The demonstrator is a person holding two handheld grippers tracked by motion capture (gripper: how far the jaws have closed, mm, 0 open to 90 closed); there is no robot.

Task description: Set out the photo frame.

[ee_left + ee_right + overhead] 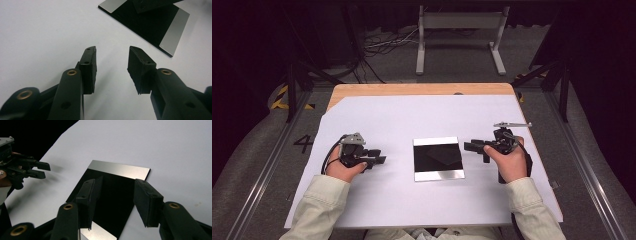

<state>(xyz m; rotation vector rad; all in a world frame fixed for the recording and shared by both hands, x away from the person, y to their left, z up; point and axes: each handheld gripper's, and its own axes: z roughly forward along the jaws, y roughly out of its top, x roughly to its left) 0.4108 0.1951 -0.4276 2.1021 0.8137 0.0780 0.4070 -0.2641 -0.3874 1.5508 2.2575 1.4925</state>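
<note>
I hold my left tool (379,160) low over the white sheet (377,120) that covers the worktop (362,89), its jaws pointing toward the middle. In the left gripper view its two black pads stand apart with nothing but bare sheet between them, and they touch nothing.

The black panel (437,156) lies flat at the centre of the sheet, between my two hands, with a silvery strip (439,174) along the edge nearest me and another along the far edge. In the left gripper view the panel (150,23) sits ahead of the jaws and apart from them.

My right tool (469,146) points in from the other side, its tips just beside the panel's right edge. In the right gripper view its jaws are spread wide, with the panel (112,192) lying beyond and below them; the pads press on nothing. My left tool (46,171) shows there too, off to the left, over the sheet.
</note>
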